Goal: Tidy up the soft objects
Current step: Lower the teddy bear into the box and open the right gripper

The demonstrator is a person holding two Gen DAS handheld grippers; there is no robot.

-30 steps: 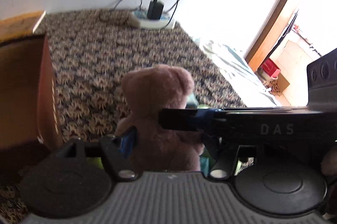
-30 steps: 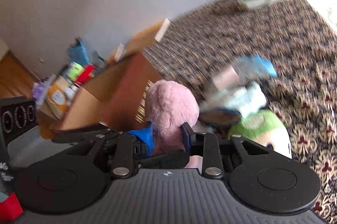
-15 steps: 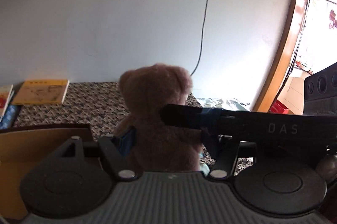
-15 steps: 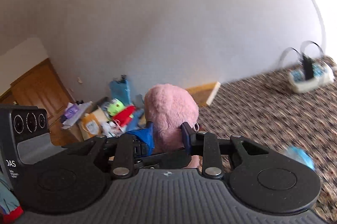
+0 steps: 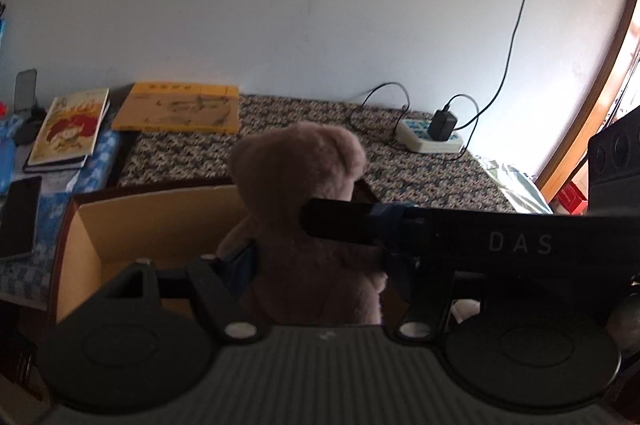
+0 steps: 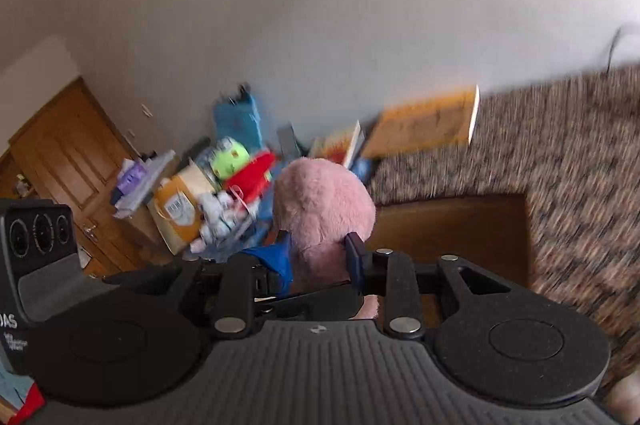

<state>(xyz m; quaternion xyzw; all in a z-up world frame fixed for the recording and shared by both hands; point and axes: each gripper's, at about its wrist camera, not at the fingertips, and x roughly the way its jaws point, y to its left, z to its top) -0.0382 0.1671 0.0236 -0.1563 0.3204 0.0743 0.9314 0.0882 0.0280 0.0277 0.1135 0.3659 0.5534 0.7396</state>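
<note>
My left gripper (image 5: 316, 261) pinches the pink-brown plush teddy bear (image 5: 304, 217) at its torso; both blue-padded fingers press into the fur. The right gripper's long black finger crosses in front of the bear at neck height. In the right wrist view, my right gripper (image 6: 320, 257) clamps the same bear (image 6: 324, 209) just below its head, jaws narrow, pads sunk into the plush. The bear is held upright in the air over the open brown cardboard box (image 5: 160, 217), whose tan inner walls show behind it and to its left. The box stands on the patterned brown-and-cream woven bedcover (image 5: 420, 169). Behind the box lie a flat yellow book (image 5: 180, 107) and an illustrated children's book (image 5: 68, 129). A white power strip (image 5: 428, 139) with a black adapter rests near the wall.
</note>
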